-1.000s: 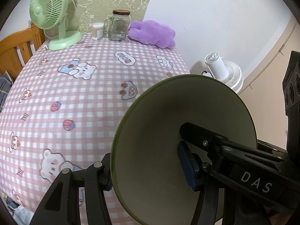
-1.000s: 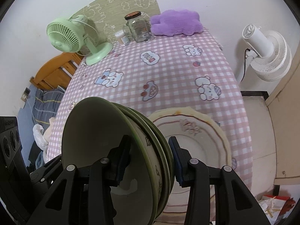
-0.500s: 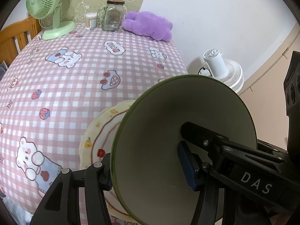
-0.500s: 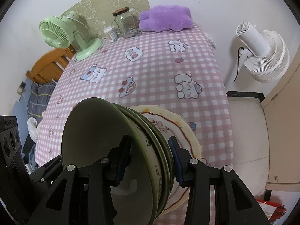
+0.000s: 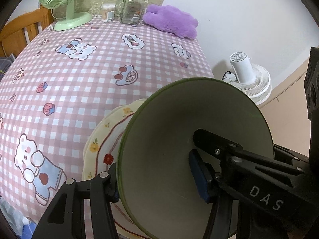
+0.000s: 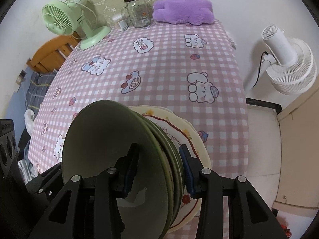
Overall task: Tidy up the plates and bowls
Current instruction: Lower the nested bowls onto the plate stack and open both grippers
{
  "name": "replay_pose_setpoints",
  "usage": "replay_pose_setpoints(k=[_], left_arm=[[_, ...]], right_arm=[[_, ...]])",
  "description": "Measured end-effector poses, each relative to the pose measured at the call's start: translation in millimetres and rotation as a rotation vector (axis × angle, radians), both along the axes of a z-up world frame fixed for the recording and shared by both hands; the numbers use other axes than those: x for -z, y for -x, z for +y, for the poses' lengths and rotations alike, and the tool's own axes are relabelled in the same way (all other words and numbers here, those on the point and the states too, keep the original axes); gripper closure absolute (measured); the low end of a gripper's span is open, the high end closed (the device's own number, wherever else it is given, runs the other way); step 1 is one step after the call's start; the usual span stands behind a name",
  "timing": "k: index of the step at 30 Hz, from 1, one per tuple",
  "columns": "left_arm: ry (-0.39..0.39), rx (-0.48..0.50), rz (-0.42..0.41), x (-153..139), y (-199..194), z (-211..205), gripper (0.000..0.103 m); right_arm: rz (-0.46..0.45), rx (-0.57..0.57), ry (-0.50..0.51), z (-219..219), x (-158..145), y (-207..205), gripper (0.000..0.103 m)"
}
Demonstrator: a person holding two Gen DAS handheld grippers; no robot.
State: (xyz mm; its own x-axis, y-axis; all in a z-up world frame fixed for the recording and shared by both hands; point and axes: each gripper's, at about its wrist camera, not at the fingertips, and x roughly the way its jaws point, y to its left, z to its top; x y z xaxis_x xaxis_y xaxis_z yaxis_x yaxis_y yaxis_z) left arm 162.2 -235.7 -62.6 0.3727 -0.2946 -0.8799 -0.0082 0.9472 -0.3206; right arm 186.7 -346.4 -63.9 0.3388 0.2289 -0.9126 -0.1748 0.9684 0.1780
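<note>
My left gripper (image 5: 157,179) is shut on the rim of a green bowl (image 5: 169,159), held tilted on edge with its pale inside facing the camera. My right gripper (image 6: 159,169) is shut on a stack of nested green bowls (image 6: 111,151), also on edge. Under both lies a cream plate with a red line and flowers (image 5: 103,139), flat on the pink checked tablecloth (image 5: 79,79) near its front right edge; it also shows in the right wrist view (image 6: 191,139). The bowls hide most of the plate.
At the table's far end stand a green desk fan (image 5: 65,6), a glass jar (image 5: 133,8), a cotton swab tub (image 5: 108,13) and a purple plush (image 5: 171,21). A white floor fan (image 6: 287,59) stands right of the table. A wooden chair (image 6: 49,57) is at the left.
Both grippers with their bowls have moved over the cream plate near the table's front; the plate came into the left wrist view. Both grips are unchanged.
</note>
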Motion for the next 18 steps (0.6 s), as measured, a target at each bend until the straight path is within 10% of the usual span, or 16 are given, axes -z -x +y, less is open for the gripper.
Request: replay_pose_setpoints(k=[18], left_arm=[[-0.103, 0.091, -0.012, -2.1, 1.1, -9.2, 0.038]], right_arm=[[-0.014, 0.069, -0.08, -9.9, 5.5, 13.4, 0.059]])
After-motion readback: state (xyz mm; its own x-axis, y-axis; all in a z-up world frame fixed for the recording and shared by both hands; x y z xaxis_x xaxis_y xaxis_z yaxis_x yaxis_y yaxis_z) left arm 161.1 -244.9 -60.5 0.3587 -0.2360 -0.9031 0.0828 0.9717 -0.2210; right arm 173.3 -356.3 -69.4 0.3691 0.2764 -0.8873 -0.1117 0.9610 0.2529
